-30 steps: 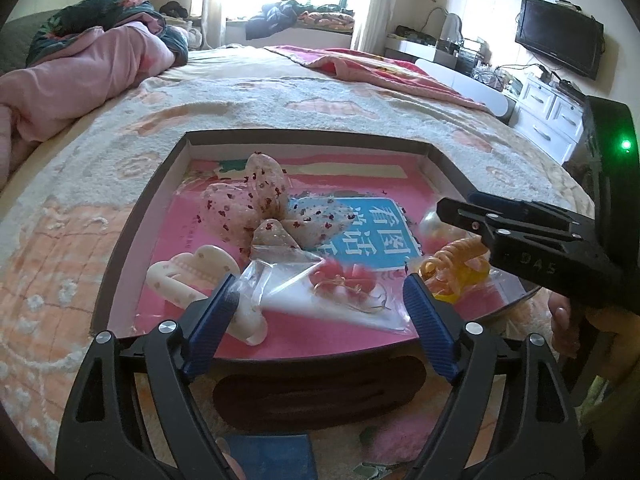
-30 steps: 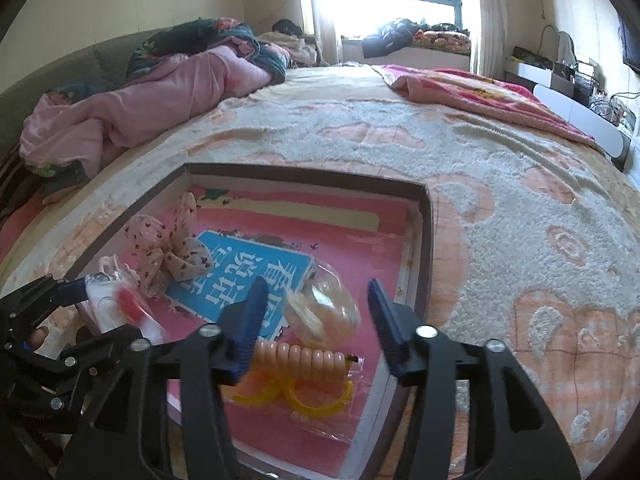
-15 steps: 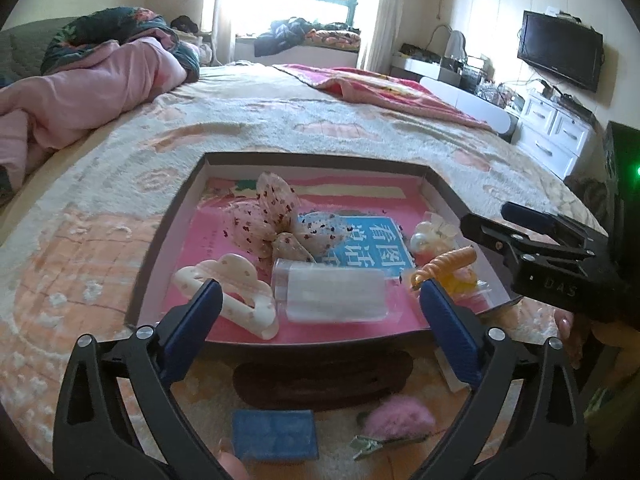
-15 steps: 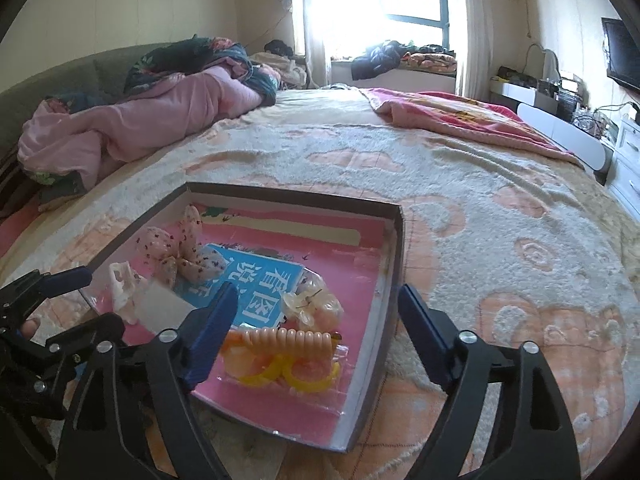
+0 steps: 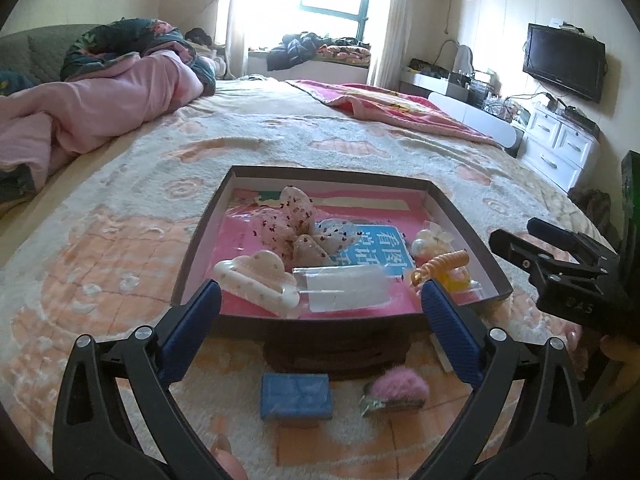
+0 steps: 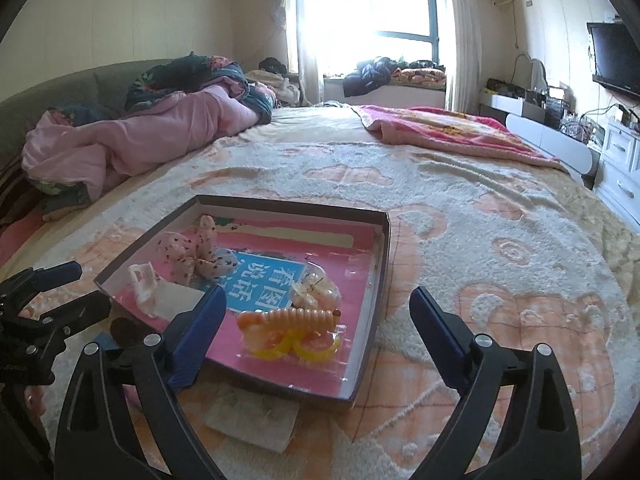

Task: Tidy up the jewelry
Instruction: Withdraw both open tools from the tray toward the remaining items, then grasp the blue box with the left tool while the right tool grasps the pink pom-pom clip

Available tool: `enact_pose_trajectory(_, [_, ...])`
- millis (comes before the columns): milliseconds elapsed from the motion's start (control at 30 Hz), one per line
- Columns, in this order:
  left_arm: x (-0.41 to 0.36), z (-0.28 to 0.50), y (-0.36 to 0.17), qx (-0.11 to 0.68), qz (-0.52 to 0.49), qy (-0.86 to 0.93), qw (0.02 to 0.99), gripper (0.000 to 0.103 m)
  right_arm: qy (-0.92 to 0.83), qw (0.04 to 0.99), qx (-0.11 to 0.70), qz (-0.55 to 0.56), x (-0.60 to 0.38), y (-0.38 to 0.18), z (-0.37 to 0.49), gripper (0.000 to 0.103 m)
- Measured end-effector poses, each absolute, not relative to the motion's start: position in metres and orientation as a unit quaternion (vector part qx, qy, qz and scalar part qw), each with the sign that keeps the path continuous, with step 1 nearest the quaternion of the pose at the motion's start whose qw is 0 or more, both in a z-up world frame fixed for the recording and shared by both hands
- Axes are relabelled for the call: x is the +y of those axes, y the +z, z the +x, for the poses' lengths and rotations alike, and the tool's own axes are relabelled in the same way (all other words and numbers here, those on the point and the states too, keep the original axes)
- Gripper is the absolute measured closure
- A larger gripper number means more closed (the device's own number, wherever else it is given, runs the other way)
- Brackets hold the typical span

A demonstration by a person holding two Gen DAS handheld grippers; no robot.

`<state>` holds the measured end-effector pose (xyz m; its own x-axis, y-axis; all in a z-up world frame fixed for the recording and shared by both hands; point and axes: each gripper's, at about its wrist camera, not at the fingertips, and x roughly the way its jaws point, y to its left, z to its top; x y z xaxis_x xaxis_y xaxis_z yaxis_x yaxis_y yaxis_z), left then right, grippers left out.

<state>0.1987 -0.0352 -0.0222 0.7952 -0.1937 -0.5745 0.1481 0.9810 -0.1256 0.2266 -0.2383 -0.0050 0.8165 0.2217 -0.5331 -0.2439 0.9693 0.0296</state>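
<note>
Both your grippers, left gripper [image 5: 320, 316] and right gripper [image 6: 314, 334], have just spread wide, empty. The clear packet [image 5: 347, 289] and coil tie [image 6: 290, 317] lie in the tray [image 6: 370, 320], likely just sorted.

hair clip [image 5: 260, 280] left of coil tie [image 5: 444, 262] in tray [image 5: 464, 220]

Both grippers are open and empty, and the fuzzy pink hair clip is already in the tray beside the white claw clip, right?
No: the left wrist view shows the fuzzy pink hair clip on the bedspread, outside the tray. The rest holds.
</note>
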Motion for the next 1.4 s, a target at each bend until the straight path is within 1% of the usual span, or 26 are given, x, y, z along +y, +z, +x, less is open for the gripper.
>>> enact_pose_trajectory(267, [-0.026,0.180,-0.017,0.299,-0.037,-0.084,0.950,0.011,0.134,0.955,0.263,-0.017,-0.232,0.002,0.201,0.011])
enact_pose_trajectory(833, [0.009,0.148,-0.019,0.298,-0.042,-0.052,0.952,0.012,0.174,0.950,0.258,-0.037,-0.210,0.002,0.153,0.011])
enact_pose_trajectory(1400, [0.027,0.142,-0.034,0.328,-0.035,-0.066,0.942,0.012,0.223,0.930,0.286,-0.065,-0.185,-0.018,0.133,0.011])
